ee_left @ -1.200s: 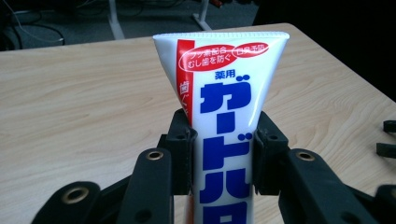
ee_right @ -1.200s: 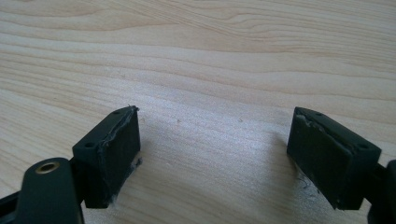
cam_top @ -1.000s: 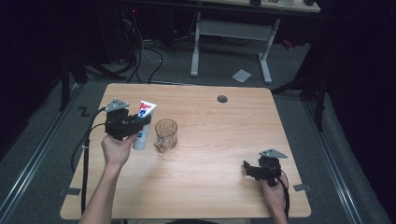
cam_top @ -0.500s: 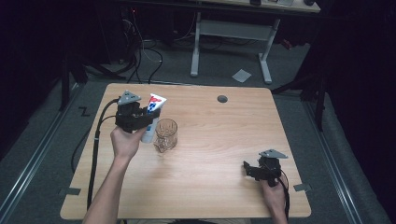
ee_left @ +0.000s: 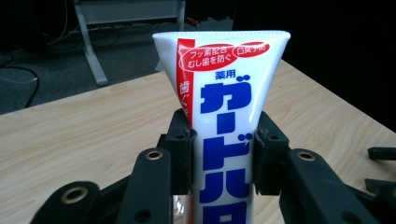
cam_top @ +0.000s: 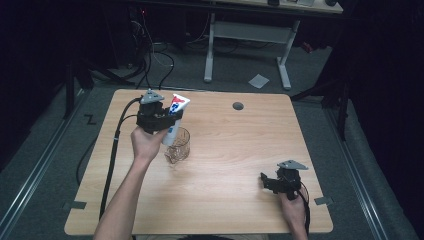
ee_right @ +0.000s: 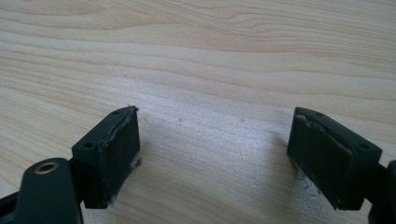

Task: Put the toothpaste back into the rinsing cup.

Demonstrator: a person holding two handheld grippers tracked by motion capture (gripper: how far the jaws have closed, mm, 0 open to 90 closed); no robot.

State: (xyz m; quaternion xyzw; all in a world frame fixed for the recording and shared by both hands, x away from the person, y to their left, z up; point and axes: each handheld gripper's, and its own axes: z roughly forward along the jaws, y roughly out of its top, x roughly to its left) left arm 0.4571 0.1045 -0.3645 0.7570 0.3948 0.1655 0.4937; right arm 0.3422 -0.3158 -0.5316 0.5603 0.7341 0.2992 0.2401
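Lifting the toothpaste tube (cam_top: 173, 121) off the table (cam_top: 240, 145), I am clamping it in my left gripper (cam_top: 161, 118) above the glass cup (cam_top: 177, 146), ready to lower in, right gripper (cam_top: 272, 181) idling wide open.

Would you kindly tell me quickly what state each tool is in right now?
Left tool: closed on the toothpaste tube, held above the glass cup.
Right tool: open, holding nothing, low over the table.
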